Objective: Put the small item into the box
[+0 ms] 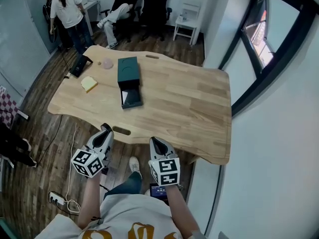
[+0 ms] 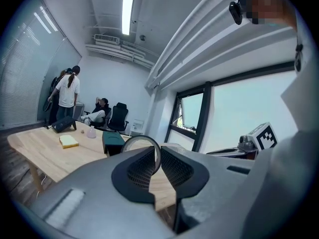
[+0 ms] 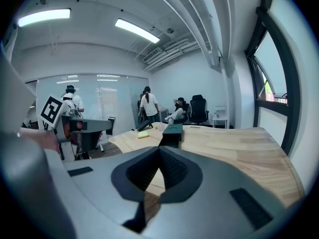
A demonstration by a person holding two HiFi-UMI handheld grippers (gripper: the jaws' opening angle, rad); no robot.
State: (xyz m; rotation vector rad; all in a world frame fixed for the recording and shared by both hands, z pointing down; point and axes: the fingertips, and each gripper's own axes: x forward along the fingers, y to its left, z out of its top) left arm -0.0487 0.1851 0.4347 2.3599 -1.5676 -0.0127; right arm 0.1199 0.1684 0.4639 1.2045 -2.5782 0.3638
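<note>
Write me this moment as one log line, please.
left gripper: shut on ring | right gripper: shut, empty | box: on table, drawer out, both grippers short of it

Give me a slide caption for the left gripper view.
Left gripper clamps a thin ring, dark green box standing on the wooden table beyond.

No text or number is readable; the yellow print on the person's shirt (image 1: 122, 230) is cut off.

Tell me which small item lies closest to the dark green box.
The round pink item, beside the far end of the dark green box; the yellow block lies farther off to its left.
</note>
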